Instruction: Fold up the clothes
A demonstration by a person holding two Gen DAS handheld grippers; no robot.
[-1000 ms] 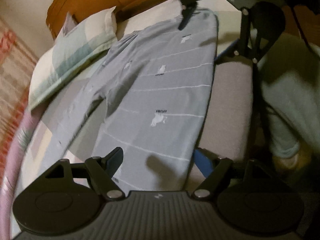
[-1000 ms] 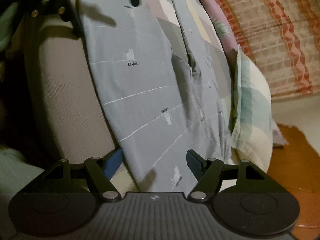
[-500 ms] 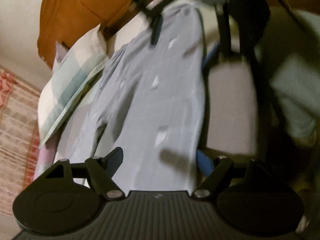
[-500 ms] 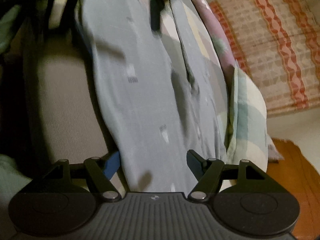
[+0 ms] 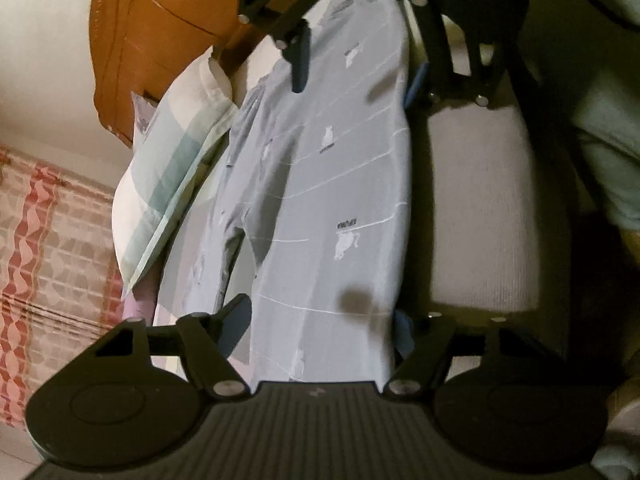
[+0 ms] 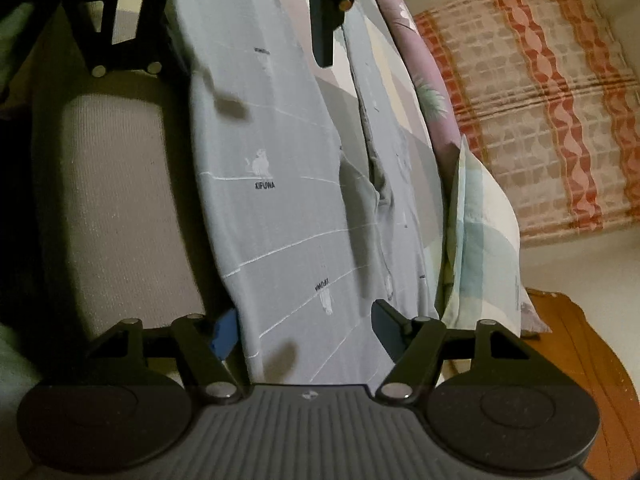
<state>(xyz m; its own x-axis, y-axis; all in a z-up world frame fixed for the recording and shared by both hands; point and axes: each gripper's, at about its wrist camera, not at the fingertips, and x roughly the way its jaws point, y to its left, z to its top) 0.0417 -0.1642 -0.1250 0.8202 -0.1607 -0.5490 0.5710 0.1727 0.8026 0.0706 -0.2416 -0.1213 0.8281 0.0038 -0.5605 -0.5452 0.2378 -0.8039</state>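
Note:
A pair of light grey trousers (image 5: 332, 200) with thin white lines and small animal prints lies spread flat on a bed. It also shows in the right wrist view (image 6: 280, 200). My left gripper (image 5: 320, 330) is open, its fingers straddling one end of the near leg. My right gripper (image 6: 304, 330) is open at the opposite end, fingers either side of the cloth. Each gripper shows at the top of the other's view, the right one (image 5: 356, 60) and the left one (image 6: 248, 44). The second leg (image 6: 400, 168) lies beside the first.
A pillow (image 5: 172, 184) in pale green and cream lies along the far side of the trousers, also in the right wrist view (image 6: 480, 248). The beige mattress edge (image 5: 480, 208) runs along the near side. An orange wooden headboard (image 5: 160, 32) and a red patterned curtain (image 6: 540, 100) stand behind.
Both grippers have come lower and closer to the ends of the trouser leg, and each now looms larger in the other's view. The trousers lie as before.

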